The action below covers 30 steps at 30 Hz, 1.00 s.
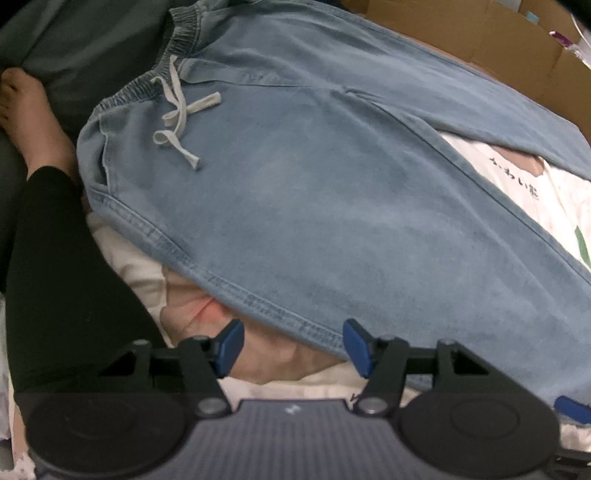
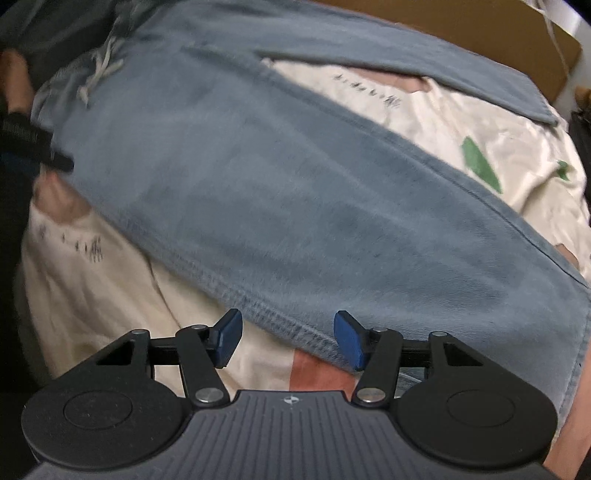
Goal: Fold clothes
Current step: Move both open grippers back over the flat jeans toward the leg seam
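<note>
A cream printed sheet (image 2: pixel 424 122) with green patches (image 2: pixel 480 162) and dark lettering lies underneath. A brown cardboard box (image 1: pixel 480 33) stands at the far right. A bare foot (image 1: pixel 22 99) rests far left.

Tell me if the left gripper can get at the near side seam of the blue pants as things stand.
Probably yes: the left gripper is open, the pants' side seam lies just ahead of its fingertips, and nothing covers it. Only the cream printed bedding lies underneath.

Both wrist views look steeply down, close, sharing blue trousers (image 1: pixel 314 184).
</note>
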Each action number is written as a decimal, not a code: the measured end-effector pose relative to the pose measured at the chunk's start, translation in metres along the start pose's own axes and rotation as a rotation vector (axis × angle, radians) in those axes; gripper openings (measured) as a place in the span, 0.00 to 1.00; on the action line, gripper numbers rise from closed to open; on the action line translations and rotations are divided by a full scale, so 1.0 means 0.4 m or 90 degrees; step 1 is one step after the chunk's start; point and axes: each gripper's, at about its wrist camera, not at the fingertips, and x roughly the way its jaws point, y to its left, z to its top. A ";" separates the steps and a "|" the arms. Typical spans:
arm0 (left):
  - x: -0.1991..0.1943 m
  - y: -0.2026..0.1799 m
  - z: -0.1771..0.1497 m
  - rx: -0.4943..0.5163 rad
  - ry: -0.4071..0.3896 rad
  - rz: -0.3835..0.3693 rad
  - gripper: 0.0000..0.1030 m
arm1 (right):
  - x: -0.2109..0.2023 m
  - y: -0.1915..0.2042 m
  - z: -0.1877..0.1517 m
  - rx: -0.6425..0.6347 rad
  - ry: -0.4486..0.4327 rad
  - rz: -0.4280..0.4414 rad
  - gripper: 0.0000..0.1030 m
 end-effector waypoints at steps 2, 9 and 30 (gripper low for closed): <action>0.007 0.008 0.001 -0.015 0.007 -0.008 0.61 | 0.012 0.009 -0.007 -0.017 0.002 -0.004 0.61; 0.014 0.044 -0.011 -0.073 0.013 -0.031 0.61 | 0.045 0.023 -0.024 -0.065 -0.002 -0.039 0.63; 0.103 0.100 -0.002 -0.205 0.092 -0.027 0.54 | 0.025 0.011 -0.019 -0.041 -0.030 -0.039 0.30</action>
